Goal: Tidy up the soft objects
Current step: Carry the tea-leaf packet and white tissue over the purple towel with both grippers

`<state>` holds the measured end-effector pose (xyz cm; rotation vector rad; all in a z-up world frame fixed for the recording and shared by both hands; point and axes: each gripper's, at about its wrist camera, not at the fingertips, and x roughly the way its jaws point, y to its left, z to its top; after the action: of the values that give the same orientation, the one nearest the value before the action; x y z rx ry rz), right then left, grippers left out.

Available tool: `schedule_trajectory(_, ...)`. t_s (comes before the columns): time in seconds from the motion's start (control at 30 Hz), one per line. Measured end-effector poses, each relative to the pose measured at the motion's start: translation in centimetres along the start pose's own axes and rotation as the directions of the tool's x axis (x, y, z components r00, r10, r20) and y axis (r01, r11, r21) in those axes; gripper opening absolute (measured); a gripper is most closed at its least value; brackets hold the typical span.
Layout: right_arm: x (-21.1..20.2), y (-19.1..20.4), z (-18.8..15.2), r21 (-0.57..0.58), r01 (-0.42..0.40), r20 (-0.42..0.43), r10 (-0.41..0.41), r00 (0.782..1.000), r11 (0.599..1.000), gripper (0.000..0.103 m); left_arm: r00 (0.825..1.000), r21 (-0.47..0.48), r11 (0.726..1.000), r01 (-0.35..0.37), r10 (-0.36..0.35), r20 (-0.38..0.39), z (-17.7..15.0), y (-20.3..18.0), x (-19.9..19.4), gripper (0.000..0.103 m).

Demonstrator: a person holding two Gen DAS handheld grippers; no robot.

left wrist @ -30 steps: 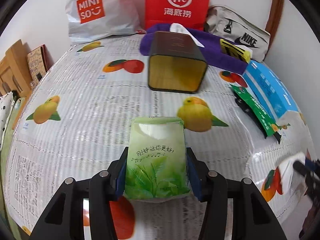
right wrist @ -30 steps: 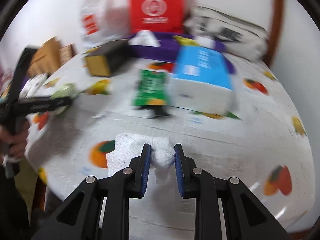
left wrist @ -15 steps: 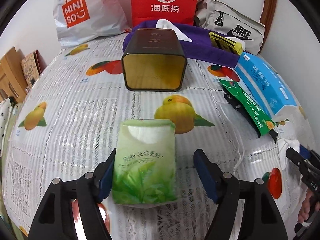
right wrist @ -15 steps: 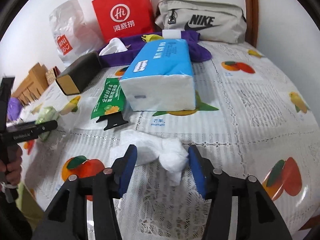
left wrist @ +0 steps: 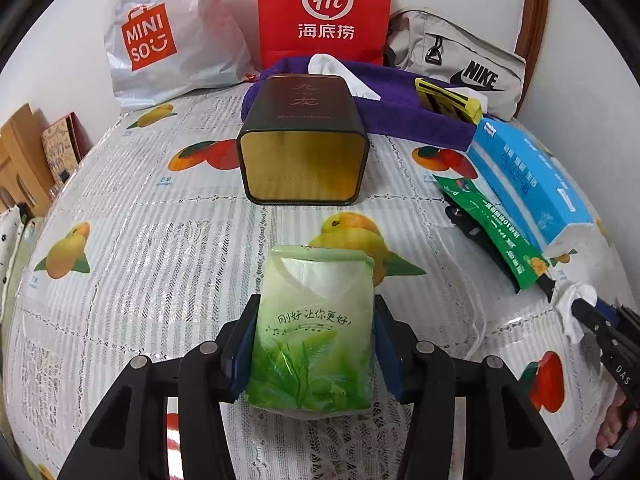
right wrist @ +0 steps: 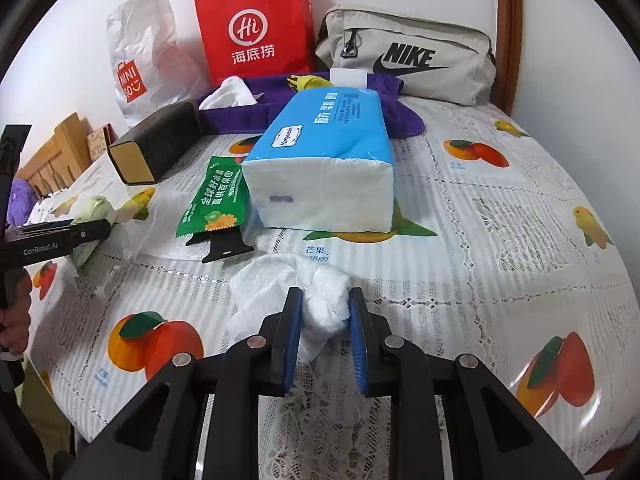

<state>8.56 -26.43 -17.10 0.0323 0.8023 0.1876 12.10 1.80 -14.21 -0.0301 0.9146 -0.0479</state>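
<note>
Fruit-print plastic cloth w/ lace covers surface (left wrist: 168,240). Left tool (left wrist: 314,346) pinching 1 green tissue pack (left wrist: 314,336), soft film, long axis near-far, center-near. Right tool (right wrist: 325,320) pinching 1 crumpled white tissue (right wrist: 296,292), near edge. Far: 1 dark tin (left wrist: 304,140), 1 blue tissue brick (right wrist: 324,160).

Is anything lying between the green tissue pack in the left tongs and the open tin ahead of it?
Nothing visible. The tissue pack sits clamped in the left tongs, and only bare tablecloth lies between it and the tin's open mouth.
</note>
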Motion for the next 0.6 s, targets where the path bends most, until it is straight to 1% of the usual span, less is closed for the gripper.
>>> schedule_trajectory(0.17, -0.4, -0.1, 0.4, -0.002, -0.013, -0.013, 0.013, 1.0, 1.0, 0.023, 1.0, -0.025, 1.0, 0.01, -0.01, 0.008, 0.4, 0.1, -0.8, 0.049)
schedule_trajectory(0.27, -1.0, -0.2, 0.9, 0.006, -0.05, -0.013, 0.05, 0.999, 0.999, 0.023, 1.0, -0.03, 1.0, 0.009, -0.008, 0.019, 1.0, -0.1, -1.5, 0.049)
schedule_trajectory(0.33, -1.4, -0.3, 1.4, 0.01, -0.062, -0.006, 0.062, 0.998, 0.998, 0.023, 1.0, -0.036, 0.999, 0.013, -0.012, 0.024, 1.3, 0.1, -1.8, 0.049)
schedule_trajectory(0.6, -3.7, 0.1, 4.2, -0.023, -0.091, 0.033, 0.091, 0.995, 0.996, 0.023, 0.999, -0.039, 0.999, -0.017, 0.019, 0.048, 3.8, 0.1, -3.3, 0.049)
